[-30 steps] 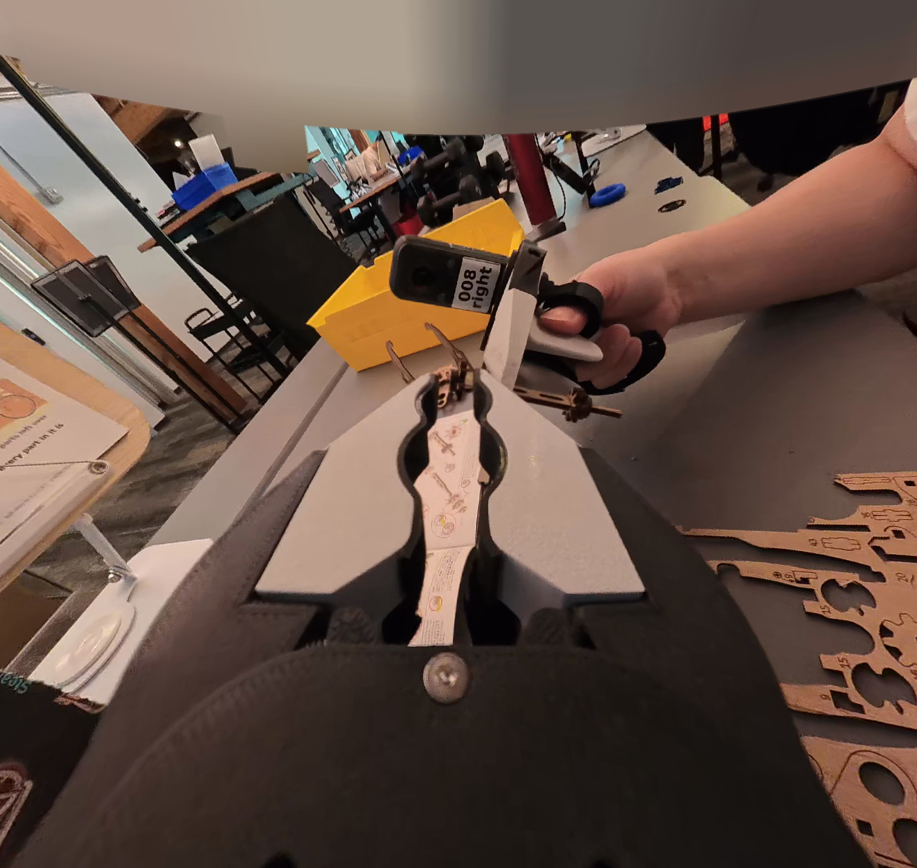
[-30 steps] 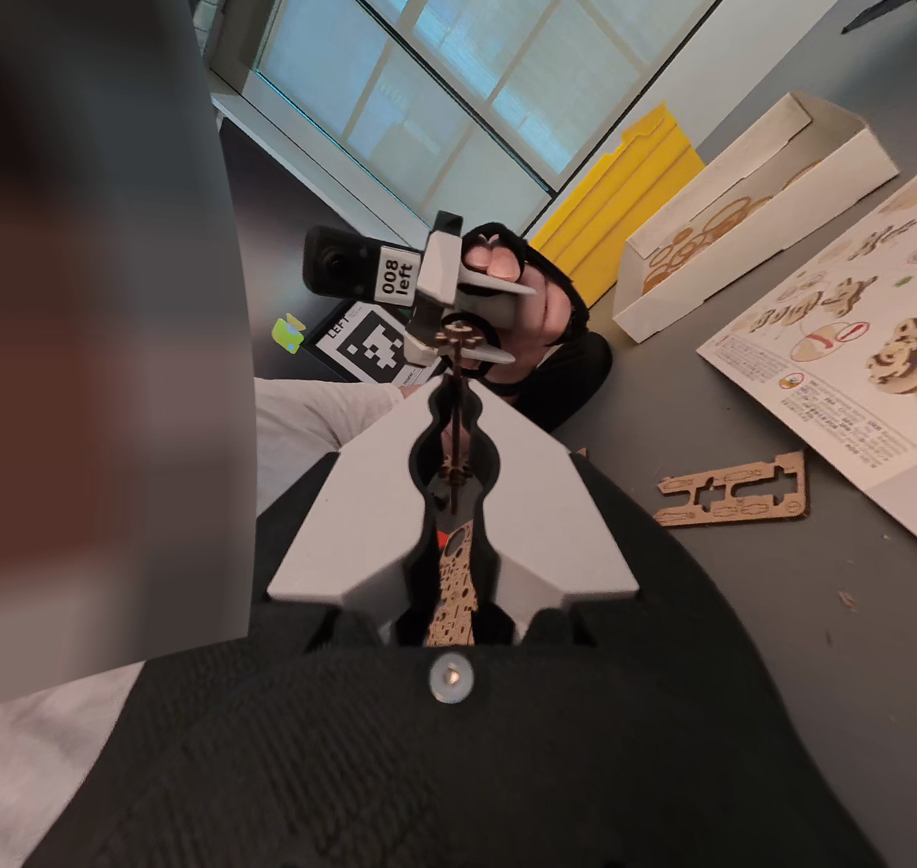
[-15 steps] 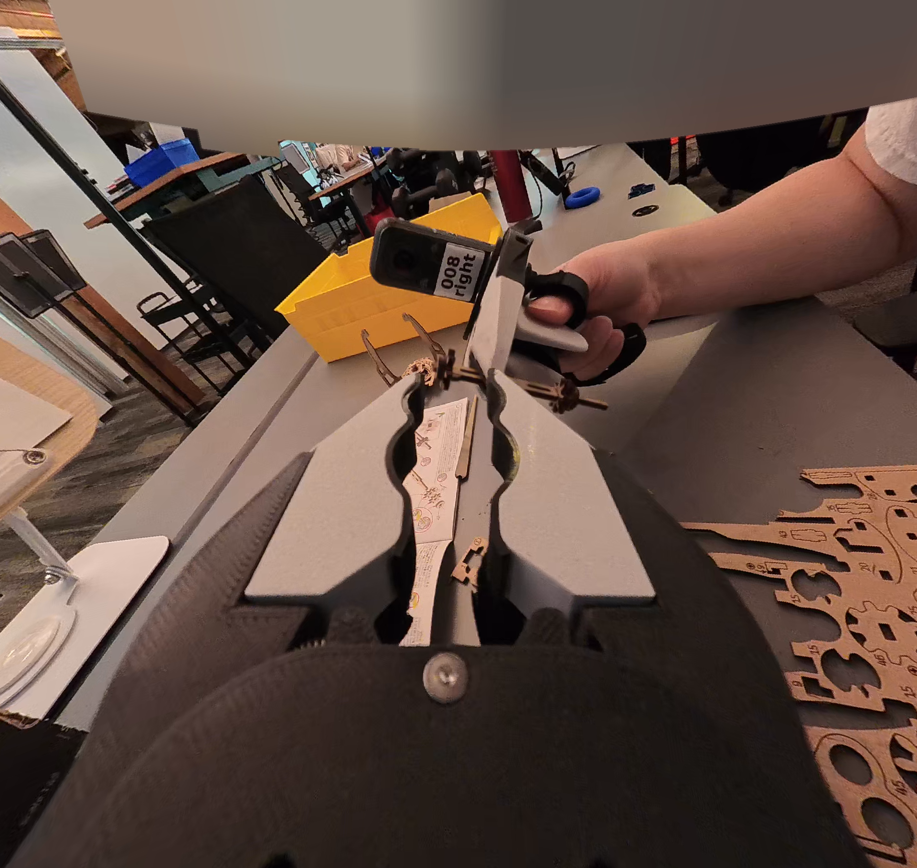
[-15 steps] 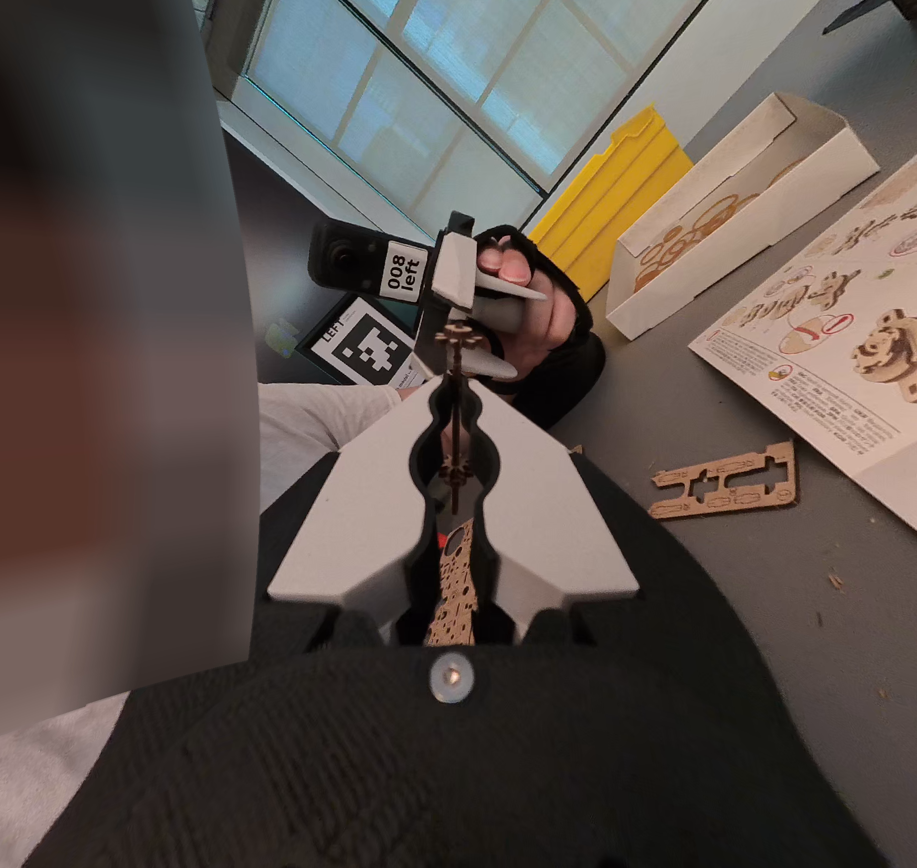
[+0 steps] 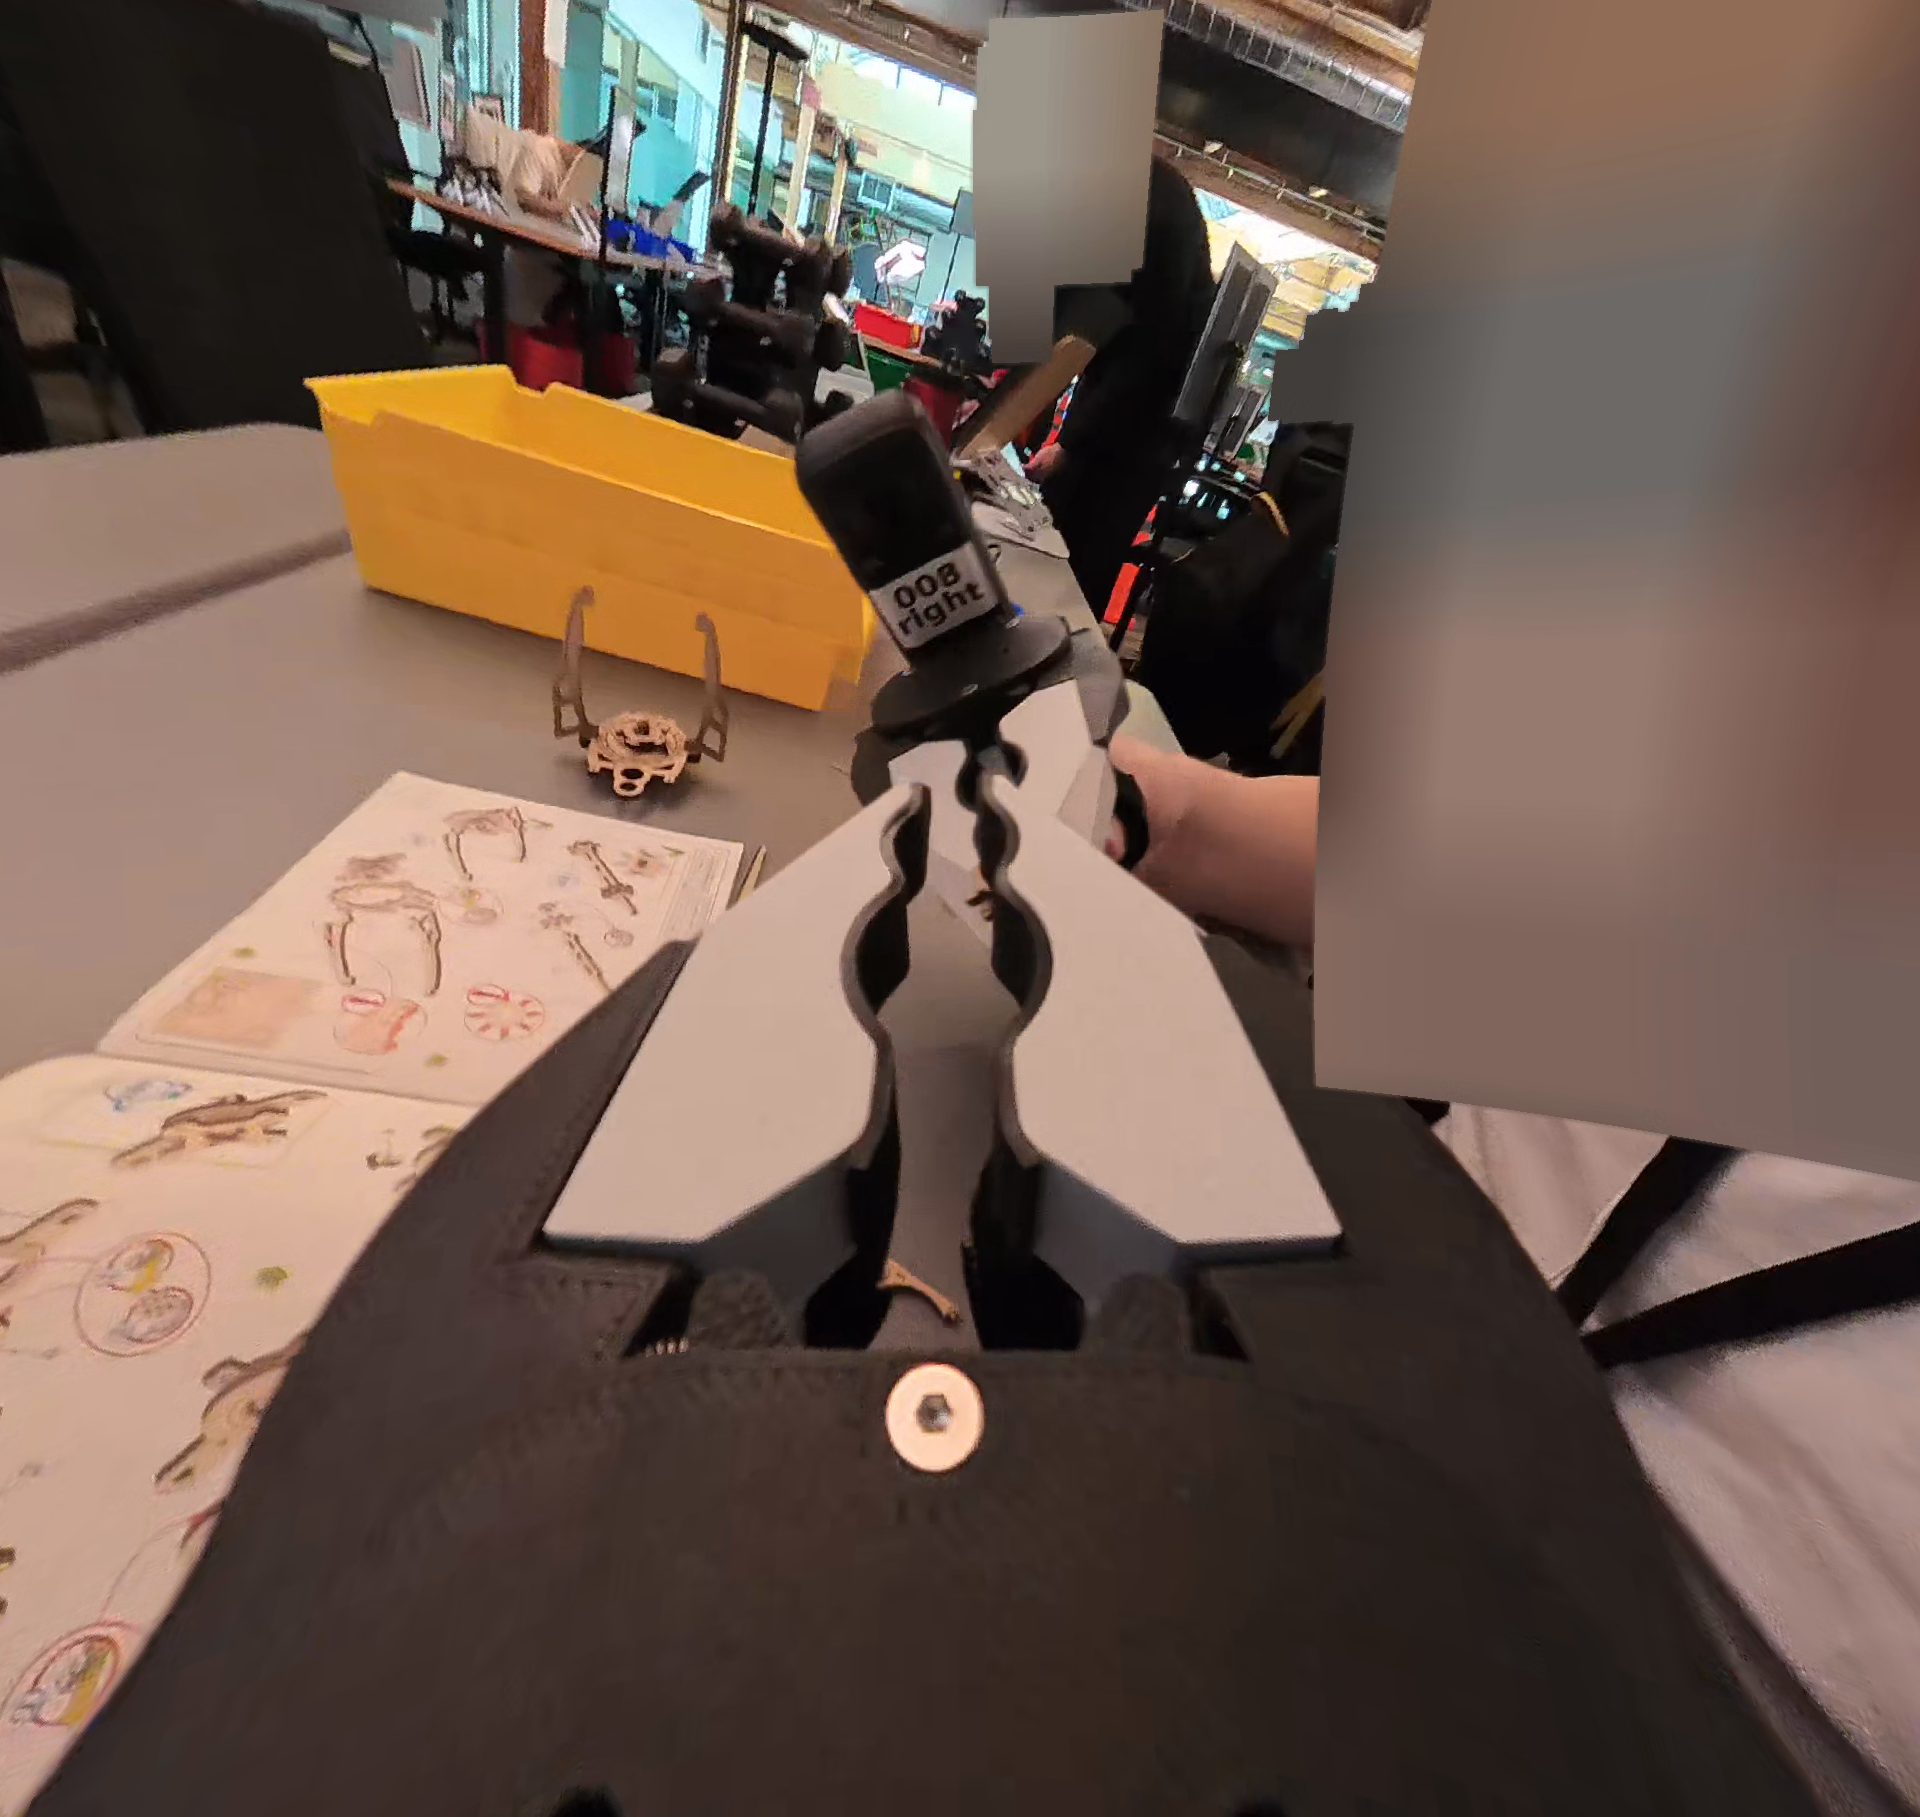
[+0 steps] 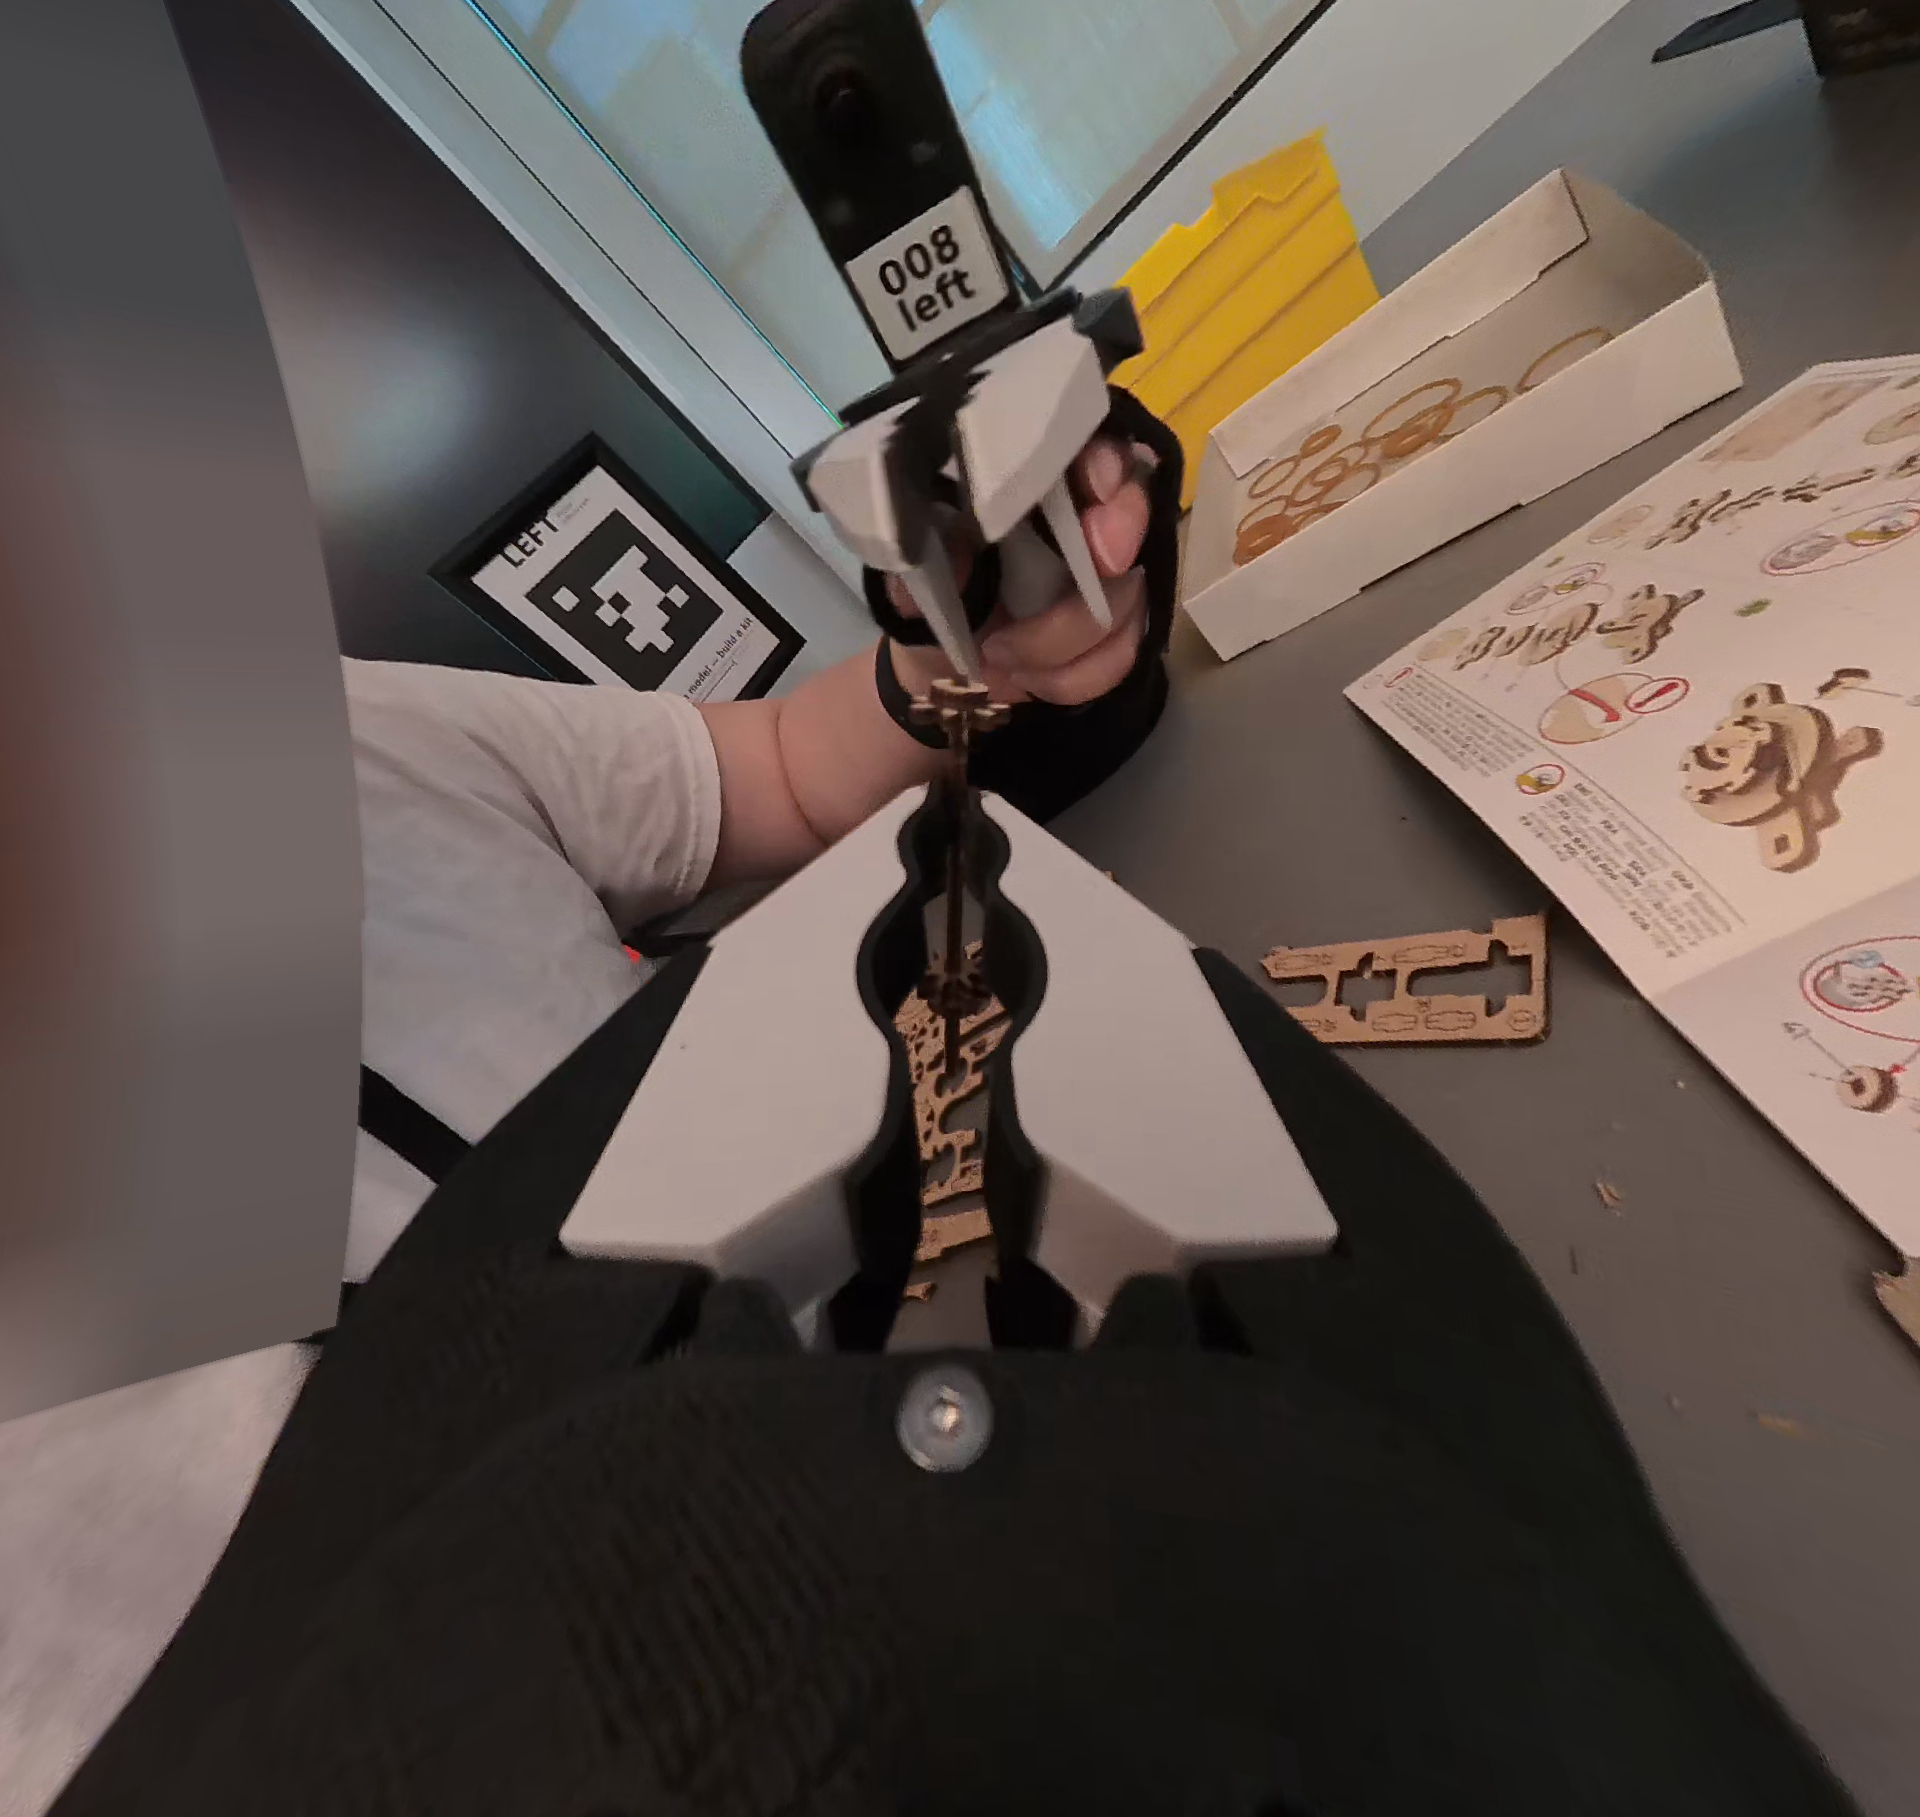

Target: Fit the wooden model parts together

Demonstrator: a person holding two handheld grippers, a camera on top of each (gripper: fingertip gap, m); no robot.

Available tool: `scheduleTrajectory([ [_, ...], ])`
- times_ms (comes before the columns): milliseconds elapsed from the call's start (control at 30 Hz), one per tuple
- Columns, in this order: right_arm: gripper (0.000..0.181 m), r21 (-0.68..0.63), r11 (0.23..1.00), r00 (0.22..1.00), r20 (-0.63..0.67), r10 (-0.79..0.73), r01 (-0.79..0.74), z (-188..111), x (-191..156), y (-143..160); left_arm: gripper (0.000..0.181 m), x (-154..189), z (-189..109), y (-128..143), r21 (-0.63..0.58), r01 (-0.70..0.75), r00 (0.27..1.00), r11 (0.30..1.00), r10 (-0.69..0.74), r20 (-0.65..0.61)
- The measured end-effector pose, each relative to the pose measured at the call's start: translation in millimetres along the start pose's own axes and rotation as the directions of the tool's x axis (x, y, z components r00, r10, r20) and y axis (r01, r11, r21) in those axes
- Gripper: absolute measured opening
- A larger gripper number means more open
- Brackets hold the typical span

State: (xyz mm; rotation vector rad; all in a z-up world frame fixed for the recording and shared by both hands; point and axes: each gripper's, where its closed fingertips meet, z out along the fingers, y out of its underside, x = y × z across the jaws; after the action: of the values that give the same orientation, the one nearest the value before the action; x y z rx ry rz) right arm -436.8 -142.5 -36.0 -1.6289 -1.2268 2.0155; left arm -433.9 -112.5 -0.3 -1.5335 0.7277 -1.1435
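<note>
Right tool [image 6: 951,811] clamps a thin wooden axle [image 6: 954,832]; left tool [image 5: 951,811], fingers apart, faces it, empty.

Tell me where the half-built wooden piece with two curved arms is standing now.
In the left wrist view, the wooden piece with two curved arms stands on the grey table, left of centre, between the yellow bin and the instruction sheet.

Two hand-held grippers are seen: the left hand-held gripper [image 6: 1023,609] and the right hand-held gripper [image 6: 951,801]. One wooden axle piece [image 6: 954,832] is counted, one wooden model part [image 5: 636,728] with two upright arms, one yellow bin [image 5: 582,520], one white box [image 6: 1475,396], one instruction sheet [image 6: 1683,780] and one punched-out wooden offcut [image 6: 1413,978] on the table [image 6: 1558,1248].
</note>
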Motion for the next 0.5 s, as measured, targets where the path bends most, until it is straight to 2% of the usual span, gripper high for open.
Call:
scheduleTrajectory([
  [33,0.0,-0.002,1.0,1.0,-0.001,-0.007,0.007,0,0,0,0.006,0,1,3,-0.014,-0.002,1.0,1.0,0.002,0.002],
  [167,0.0,-0.009,0.999,0.999,-0.004,-0.036,0.036,0,-2,0,0.007,3,6,15,-0.071,0.013,1.0,0.997,-0.014,-0.022],
  [500,0.0,-0.045,0.994,0.993,-0.057,-0.101,0.098,-1,4,4,0.0,8,9,22,-0.095,0.035,0.998,0.995,-0.039,-0.039],
])
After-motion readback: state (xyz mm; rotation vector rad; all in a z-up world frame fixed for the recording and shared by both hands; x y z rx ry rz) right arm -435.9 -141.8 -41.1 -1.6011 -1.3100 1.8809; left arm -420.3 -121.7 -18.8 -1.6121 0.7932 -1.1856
